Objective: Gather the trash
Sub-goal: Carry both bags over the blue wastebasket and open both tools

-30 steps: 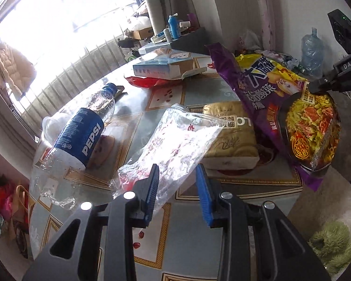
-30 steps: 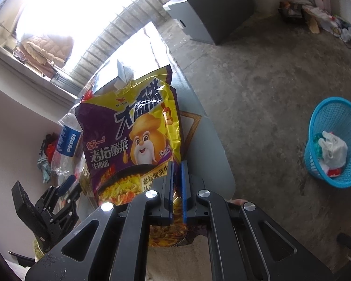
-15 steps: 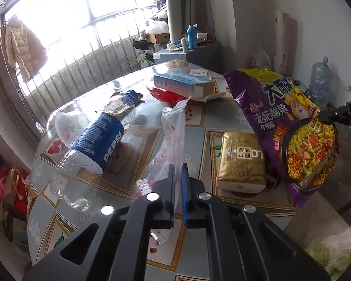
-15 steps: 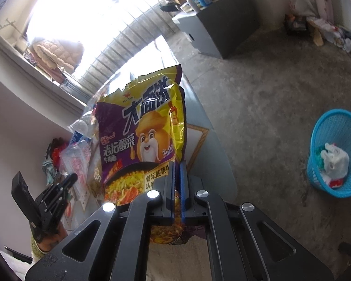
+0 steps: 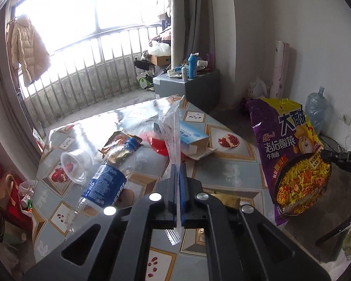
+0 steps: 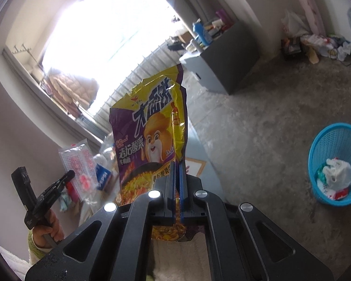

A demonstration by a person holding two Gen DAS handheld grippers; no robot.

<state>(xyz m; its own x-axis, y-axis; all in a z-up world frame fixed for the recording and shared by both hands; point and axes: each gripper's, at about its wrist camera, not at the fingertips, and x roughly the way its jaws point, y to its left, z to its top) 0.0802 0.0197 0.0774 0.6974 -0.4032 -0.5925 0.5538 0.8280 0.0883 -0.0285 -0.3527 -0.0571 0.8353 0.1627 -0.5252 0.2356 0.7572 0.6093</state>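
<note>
My left gripper (image 5: pixel 178 171) is shut on a clear plastic bag with red print (image 5: pixel 170 138) and holds it upright above the table; the bag also shows in the right wrist view (image 6: pixel 76 161). My right gripper (image 6: pixel 177 166) is shut on a purple and yellow noodle packet (image 6: pixel 152 131), held up in the air beside the table; the packet also shows in the left wrist view (image 5: pixel 290 154). A blue trash basket (image 6: pixel 337 161) with some trash in it stands on the floor to the right.
On the patterned table (image 5: pixel 224 171) lie a Pepsi bottle (image 5: pixel 105 182), a clear plastic cup (image 5: pixel 76 166), a blue and white box (image 5: pixel 191 140), a red wrapper (image 5: pixel 159 142) and a gold packet (image 5: pixel 224 199). A grey cabinet (image 5: pixel 187 86) stands behind.
My left gripper closed on the clear plastic bag and lifted it off the table. My right gripper raised the noodle packet higher and away from the table.
</note>
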